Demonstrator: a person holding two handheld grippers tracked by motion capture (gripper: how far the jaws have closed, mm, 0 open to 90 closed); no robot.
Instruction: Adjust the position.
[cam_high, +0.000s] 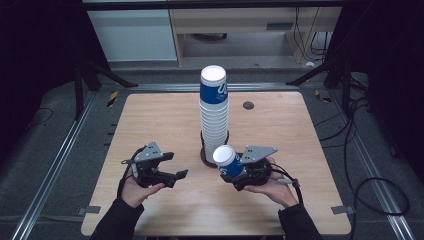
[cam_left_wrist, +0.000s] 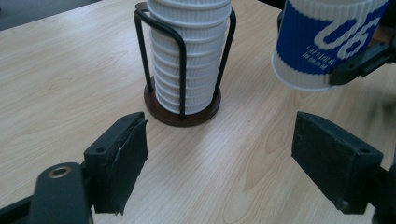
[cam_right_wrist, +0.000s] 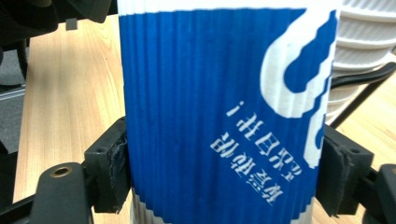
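A tall stack of ribbed paper cups (cam_high: 214, 110) (cam_left_wrist: 187, 56) stands upside down in a black wire holder (cam_high: 205, 156) (cam_left_wrist: 182, 112) at the middle of the wooden table. My right gripper (cam_high: 239, 170) (cam_right_wrist: 224, 172) is shut on one blue-and-white cup (cam_high: 227, 160) (cam_right_wrist: 219, 116), held bottom up just right of the holder's base, with a pad pressed on each side. To the holder's left, my left gripper (cam_high: 175, 166) (cam_left_wrist: 219, 158) is open with bare tabletop between its jaws, and it points toward the holder. The held cup (cam_left_wrist: 327, 42) hangs at the upper right of the left gripper view.
The light wooden table (cam_high: 150, 125) has a small dark round insert (cam_high: 248, 105) behind the stack. Metal rails run along the floor on both sides. Cables (cam_high: 370, 150) lie on the floor at the right, and a desk (cam_high: 240, 25) stands beyond the table.
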